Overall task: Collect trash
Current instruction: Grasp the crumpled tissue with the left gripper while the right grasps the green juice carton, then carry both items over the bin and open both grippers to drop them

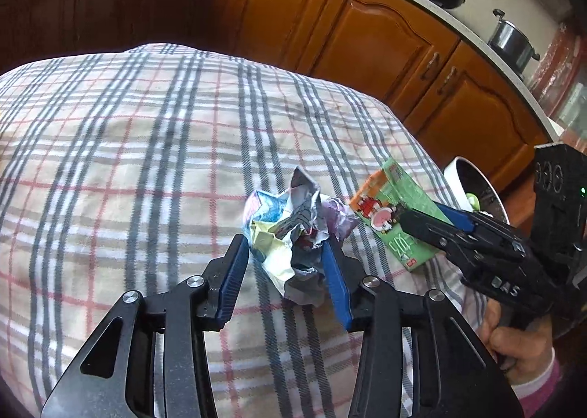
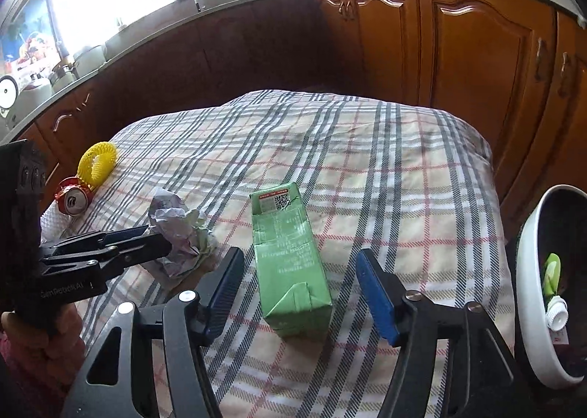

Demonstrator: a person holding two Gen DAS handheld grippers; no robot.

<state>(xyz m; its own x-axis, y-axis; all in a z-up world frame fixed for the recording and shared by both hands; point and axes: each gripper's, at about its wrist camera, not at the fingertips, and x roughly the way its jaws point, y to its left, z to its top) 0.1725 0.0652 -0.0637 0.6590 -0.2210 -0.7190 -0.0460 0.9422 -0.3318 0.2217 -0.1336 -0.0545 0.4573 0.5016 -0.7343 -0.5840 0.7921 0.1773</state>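
A crumpled paper wrapper (image 1: 293, 231) lies on the plaid tablecloth (image 1: 128, 161). My left gripper (image 1: 288, 245) is open with its blue fingers on either side of the wrapper, close to it. A green drink carton (image 2: 290, 264) lies flat on the cloth. My right gripper (image 2: 297, 271) is open, its fingers either side of the carton with gaps on both sides. The carton (image 1: 400, 220) and the right gripper (image 1: 422, 222) also show in the left wrist view. The wrapper (image 2: 183, 234) and left gripper (image 2: 157, 234) show in the right wrist view.
A white bin (image 2: 532, 308) with a green item and a white cap inside stands off the table's right edge. A red can (image 2: 71, 200), a yellow mesh ring (image 2: 99, 161) and white foam netting lie at the left edge. Wooden cabinets (image 1: 367, 33) stand behind.
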